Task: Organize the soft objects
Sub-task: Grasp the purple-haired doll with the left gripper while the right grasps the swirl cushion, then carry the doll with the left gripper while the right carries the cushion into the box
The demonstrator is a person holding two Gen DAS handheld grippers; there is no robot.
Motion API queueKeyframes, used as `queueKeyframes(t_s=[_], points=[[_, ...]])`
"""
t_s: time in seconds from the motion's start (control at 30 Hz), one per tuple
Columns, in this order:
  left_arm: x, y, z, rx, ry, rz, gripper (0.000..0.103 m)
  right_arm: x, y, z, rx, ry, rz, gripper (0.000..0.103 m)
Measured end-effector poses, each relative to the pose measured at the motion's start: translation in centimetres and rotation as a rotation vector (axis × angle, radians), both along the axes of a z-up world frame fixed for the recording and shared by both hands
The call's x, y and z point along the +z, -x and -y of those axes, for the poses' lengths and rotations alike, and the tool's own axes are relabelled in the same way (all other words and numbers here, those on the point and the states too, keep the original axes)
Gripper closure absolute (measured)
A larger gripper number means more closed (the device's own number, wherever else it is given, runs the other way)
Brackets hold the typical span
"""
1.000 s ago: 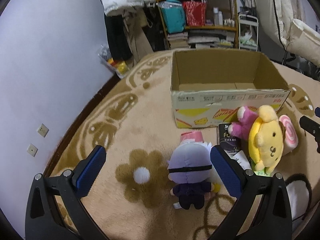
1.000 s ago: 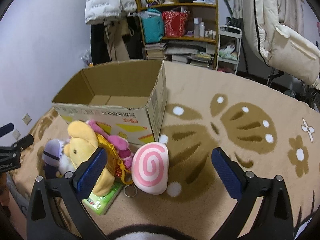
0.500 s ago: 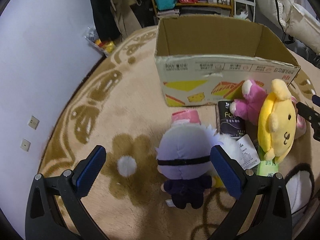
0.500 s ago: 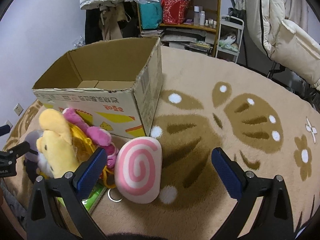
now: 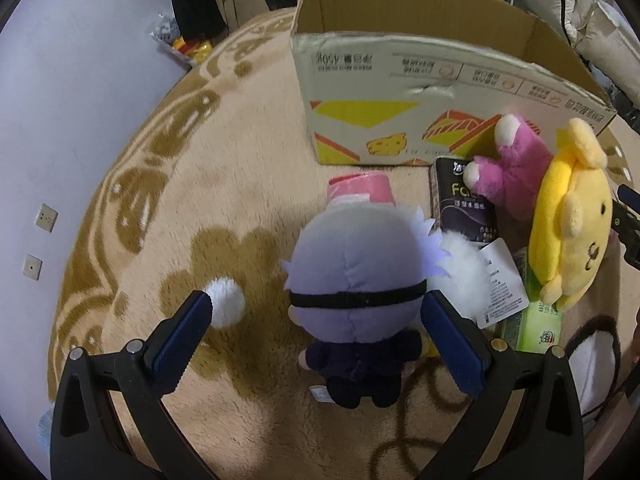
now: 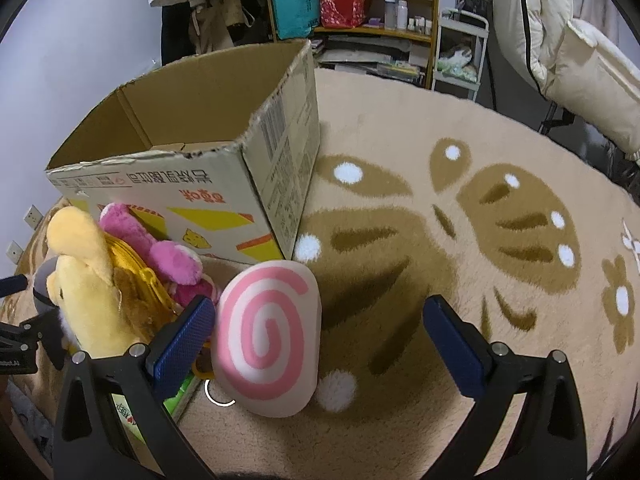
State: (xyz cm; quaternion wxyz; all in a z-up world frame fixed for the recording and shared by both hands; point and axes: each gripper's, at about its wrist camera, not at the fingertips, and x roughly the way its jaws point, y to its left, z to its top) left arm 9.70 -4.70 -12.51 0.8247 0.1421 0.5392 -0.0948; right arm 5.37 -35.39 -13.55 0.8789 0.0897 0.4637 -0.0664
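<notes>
A grey-haired doll in dark clothes sits on the rug between the open fingers of my left gripper, nearer the right finger. A yellow dog plush and a pink plush lie to its right, in front of the open cardboard box. In the right wrist view, a pink-spiral swirl cushion lies between the open fingers of my right gripper, close to the left finger. The yellow plush, pink plush and box are to its left.
A black tissue pack, a pink pack and a green pack lie among the toys. A white paper tag lies beside the doll. Shelves and a white coat stand beyond the rug.
Both grippers have moved forward and down. The doll and the swirl cushion now sit larger and between the fingers. Both stay open.
</notes>
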Motion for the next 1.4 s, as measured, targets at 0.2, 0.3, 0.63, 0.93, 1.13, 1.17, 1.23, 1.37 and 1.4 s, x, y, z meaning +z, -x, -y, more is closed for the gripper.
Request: queueKeyframes(t_s=[0.2, 0.3, 0.63, 0.93, 1.13, 1.17, 1.23, 1.37, 1.4], points=[[-0.4, -0.2, 0.0, 0.011, -0.009, -0.019, 0.0, -0.3, -0.1, 0.3, -0.003, -0.01, -0.004, 0.0], [-0.5, -0.3, -0.1, 0.014, -0.007, -0.023, 0.001, -0.2, -0.1, 0.3, -0.003, -0.003, -0.001, 0.0], [-1.6, -0.7, -0.8, 0.051, 0.064, -0.117, 0.034, -0.4, 0.0, -0.3, 0.031, -0.046, -0.022, 0.019], [-0.9, 0.3, -0.7, 0.059, 0.086, -0.101, 0.049, -0.6, -0.1, -0.5, 0.078, -0.159, -0.04, 0.058], [0.8, 1.4, -1.1, 0.079, 0.102, -0.032, 0.049, -0.5, -0.2, -0.2, 0.061, -0.173, -0.048, 0.06], [1.2, 1.6, -1.1, 0.082, 0.101, -0.018, 0.049, -0.5, -0.2, -0.2, 0.06, -0.171, -0.047, 0.06], [1.9, 2.2, -1.1, 0.086, 0.093, 0.015, 0.049, -0.3, 0.0, -0.2, 0.059, -0.157, -0.043, 0.06], [3.1, 3.0, -1.1, 0.094, 0.088, 0.067, 0.049, 0.4, 0.4, -0.6, 0.073, -0.11, -0.023, 0.06], [3.6, 3.2, -1.2, 0.101, 0.092, 0.085, 0.049, 0.7, 0.5, -0.7, 0.079, -0.095, -0.014, 0.06]])
